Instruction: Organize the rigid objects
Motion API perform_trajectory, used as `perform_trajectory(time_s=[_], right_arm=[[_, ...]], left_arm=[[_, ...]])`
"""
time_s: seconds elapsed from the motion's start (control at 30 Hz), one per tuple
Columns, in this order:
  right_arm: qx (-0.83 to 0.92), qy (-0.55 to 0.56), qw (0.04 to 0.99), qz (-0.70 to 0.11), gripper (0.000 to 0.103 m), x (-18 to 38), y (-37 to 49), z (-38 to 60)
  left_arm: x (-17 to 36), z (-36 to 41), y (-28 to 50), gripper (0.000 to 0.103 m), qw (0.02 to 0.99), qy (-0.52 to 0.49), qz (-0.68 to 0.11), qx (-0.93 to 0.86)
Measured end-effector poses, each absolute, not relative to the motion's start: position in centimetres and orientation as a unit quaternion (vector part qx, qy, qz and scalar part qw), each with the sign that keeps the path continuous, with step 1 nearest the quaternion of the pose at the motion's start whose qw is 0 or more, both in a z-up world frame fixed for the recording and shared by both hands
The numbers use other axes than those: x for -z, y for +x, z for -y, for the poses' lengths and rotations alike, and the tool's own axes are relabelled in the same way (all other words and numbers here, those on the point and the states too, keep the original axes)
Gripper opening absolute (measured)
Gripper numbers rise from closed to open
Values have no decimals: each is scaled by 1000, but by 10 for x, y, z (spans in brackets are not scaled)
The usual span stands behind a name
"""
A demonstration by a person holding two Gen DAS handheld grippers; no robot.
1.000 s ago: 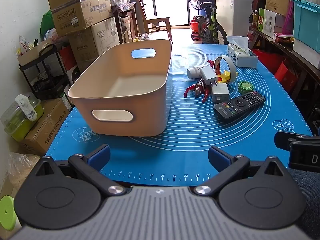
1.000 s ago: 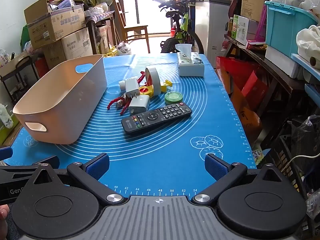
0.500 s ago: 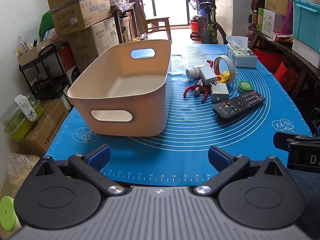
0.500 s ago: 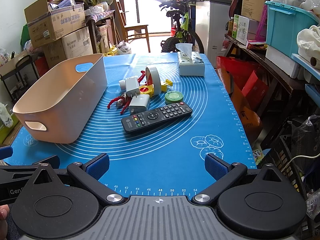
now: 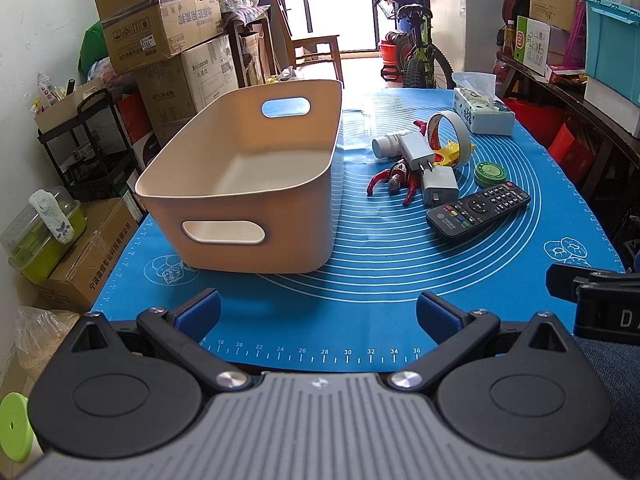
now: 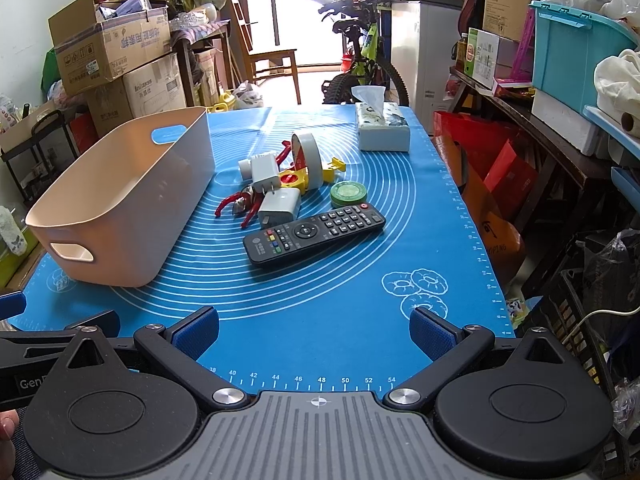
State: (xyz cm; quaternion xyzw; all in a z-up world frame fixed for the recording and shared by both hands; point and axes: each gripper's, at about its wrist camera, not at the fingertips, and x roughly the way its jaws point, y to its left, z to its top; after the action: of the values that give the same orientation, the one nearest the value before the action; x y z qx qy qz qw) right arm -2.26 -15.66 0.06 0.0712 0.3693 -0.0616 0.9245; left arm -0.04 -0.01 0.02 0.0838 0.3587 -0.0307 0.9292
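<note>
An empty beige bin (image 5: 256, 200) (image 6: 120, 208) with cut-out handles stands on the left of the blue mat (image 5: 360, 280). To its right lie a black remote (image 5: 478, 214) (image 6: 314, 236), two white chargers (image 6: 280, 208), a red figure (image 5: 394, 180), a tape roll (image 6: 308, 156), a green round tin (image 5: 490, 171) (image 6: 348, 193), a white bottle (image 5: 386, 145) and a yellow toy (image 6: 298, 178). My left gripper (image 5: 318, 312) is open at the mat's near edge, in front of the bin. My right gripper (image 6: 314, 330) is open too, short of the remote.
A tissue box (image 6: 382, 128) sits at the far right of the mat. Cardboard boxes (image 5: 160, 28) and a black rack (image 5: 88, 148) crowd the left side. Shelves with a teal crate (image 6: 576, 48) line the right. A bicycle (image 6: 360, 60) and chair (image 6: 276, 60) stand beyond the table.
</note>
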Motion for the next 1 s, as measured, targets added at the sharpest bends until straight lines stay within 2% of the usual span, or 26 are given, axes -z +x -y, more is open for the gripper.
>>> perform_trajectory(time_s=[1.0], right_arm=[[62, 77, 923, -371, 100, -3, -23, 157]], left_arm=[[0, 0, 0, 103, 929, 84, -359, 31]])
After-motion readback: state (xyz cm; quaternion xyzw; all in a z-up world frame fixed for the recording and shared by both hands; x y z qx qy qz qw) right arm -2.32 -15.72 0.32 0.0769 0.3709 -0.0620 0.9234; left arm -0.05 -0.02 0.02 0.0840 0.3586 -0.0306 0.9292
